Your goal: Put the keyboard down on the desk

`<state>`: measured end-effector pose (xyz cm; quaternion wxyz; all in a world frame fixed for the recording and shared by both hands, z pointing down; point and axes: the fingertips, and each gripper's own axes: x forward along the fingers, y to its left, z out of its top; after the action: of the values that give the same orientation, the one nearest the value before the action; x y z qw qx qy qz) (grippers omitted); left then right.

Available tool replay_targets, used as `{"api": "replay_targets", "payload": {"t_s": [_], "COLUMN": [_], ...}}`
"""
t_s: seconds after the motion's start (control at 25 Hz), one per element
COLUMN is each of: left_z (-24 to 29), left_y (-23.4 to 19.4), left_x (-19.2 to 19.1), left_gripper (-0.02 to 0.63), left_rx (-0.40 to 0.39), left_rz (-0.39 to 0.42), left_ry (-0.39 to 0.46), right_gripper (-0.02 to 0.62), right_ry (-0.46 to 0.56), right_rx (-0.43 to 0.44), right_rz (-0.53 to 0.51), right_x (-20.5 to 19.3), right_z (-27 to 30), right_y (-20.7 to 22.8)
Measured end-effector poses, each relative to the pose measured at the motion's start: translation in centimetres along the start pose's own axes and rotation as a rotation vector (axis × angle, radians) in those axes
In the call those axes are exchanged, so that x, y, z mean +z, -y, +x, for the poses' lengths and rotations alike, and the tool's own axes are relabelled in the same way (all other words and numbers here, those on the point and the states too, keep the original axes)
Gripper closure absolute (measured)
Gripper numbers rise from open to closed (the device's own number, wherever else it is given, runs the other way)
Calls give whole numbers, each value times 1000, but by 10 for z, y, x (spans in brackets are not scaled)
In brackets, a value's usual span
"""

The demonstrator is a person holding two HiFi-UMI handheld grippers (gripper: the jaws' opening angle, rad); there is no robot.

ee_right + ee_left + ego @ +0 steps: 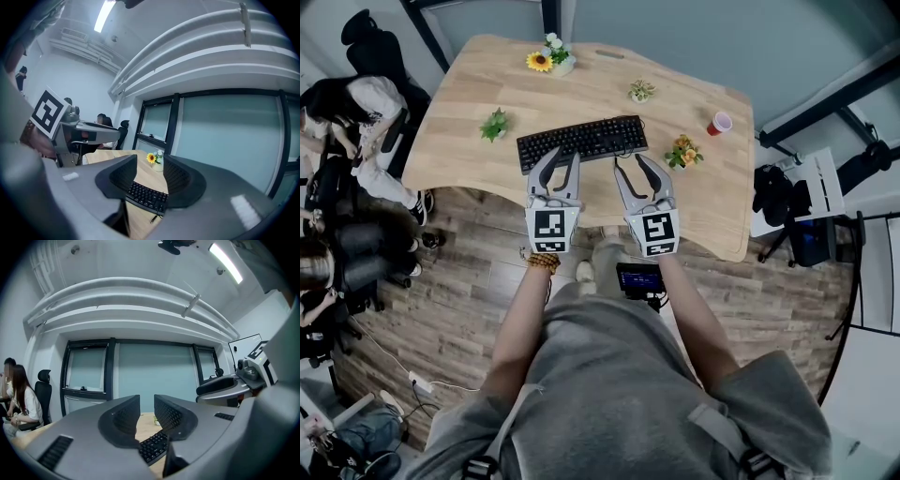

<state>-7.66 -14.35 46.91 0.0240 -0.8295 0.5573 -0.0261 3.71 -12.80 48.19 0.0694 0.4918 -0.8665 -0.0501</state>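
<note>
The black keyboard (582, 142) lies flat on the wooden desk (703, 211), near its middle. My left gripper (563, 156) hovers just in front of the keyboard's left half, its jaws apart with nothing between them. My right gripper (630, 161) stands in front of the keyboard's right end, also open and empty. The left gripper view looks over the keyboard (152, 446) through the gap of the left gripper (146, 411). The right gripper view shows the keyboard (146, 197) lying below and beyond the right gripper (150, 174).
A sunflower pot (546, 59) stands at the desk's far edge, with small plants (495, 125) (641, 91) (683, 152) around the keyboard and a red cup (720, 123) to the right. People (347, 122) sit to the left. A small screen device (638, 277) hangs below the near edge.
</note>
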Motion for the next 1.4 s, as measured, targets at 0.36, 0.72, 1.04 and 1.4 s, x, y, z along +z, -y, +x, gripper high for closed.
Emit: {"api": "replay_targets", "payload": {"t_s": [0.36, 0.72, 1.04, 1.4], "left_z": [1, 7, 12, 20], "left_y": [0, -1, -5, -10], "left_x": [-11, -24, -35, -52], "left_gripper": [554, 584, 591, 592], "left_rx": [2, 7, 20, 49], "left_rz": [1, -10, -6, 8], "left_ry": [-22, -48, -79, -135], "right_gripper": [439, 459, 478, 537], "right_ry": [-24, -62, -86, -123], "right_rx": [5, 24, 45, 52], "right_rz": [-7, -6, 2, -12], "right_x": [-10, -27, -36, -47], "right_z": [1, 7, 14, 21], "right_y": [3, 5, 8, 14]}}
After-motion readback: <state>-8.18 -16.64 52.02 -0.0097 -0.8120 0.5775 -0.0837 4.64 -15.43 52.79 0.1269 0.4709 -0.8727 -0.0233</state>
